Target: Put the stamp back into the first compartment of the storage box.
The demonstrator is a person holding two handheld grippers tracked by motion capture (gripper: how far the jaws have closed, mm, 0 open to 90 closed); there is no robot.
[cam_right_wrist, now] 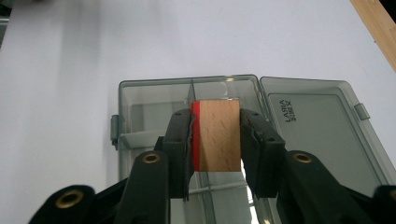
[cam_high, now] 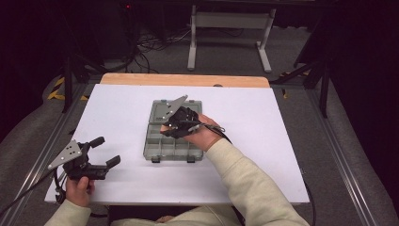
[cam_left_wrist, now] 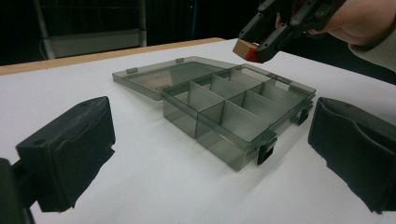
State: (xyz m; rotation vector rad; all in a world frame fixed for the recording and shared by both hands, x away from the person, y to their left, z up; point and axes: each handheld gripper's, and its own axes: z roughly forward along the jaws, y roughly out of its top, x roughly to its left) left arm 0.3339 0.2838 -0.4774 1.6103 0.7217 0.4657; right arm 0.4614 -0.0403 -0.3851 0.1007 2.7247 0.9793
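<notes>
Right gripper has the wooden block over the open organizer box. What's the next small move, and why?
Probably lower the right gripper straight down into one compartment. Its jaws are clamped on the wooden block, which hangs above the open organizer box near a divider, not yet inside. Centre it off the divider first. The left gripper rests open, apart from the box.

Wooden block (cam_right_wrist: pixel 218 135), one red face, clamped above compartments; smoky grey organiser box (cam_high: pixel 162 148) mid-tabletop, lid open flat on far side
</notes>
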